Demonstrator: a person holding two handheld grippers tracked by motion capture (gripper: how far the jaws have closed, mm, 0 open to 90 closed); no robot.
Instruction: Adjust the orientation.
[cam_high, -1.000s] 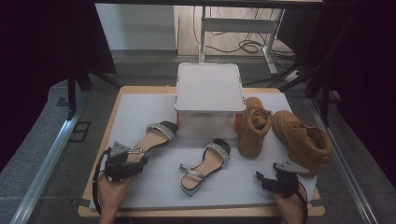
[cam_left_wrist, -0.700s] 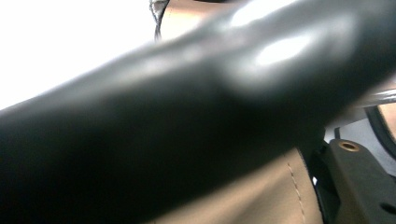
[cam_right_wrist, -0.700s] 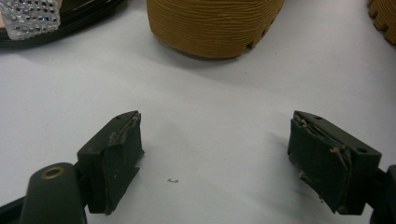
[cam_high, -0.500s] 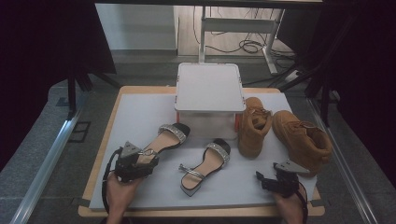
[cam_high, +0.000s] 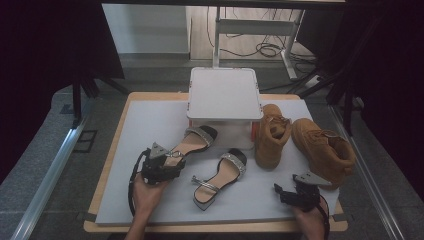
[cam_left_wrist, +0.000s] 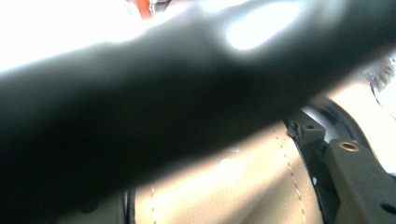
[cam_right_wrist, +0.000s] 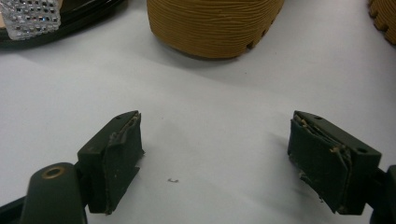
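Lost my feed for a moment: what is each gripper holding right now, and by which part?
The left gripper is on the heel end of the left sandal, insole between its jaws; whether the pads press cannot be told. The right gripper is open over the bare mat, holding nothing.

A big blurry black shape hides most of the tan sandal insole (cam_left_wrist: 261, 186) up close. The ribbed tan boot sole (cam_right_wrist: 215, 25) is cut off at the top edge.
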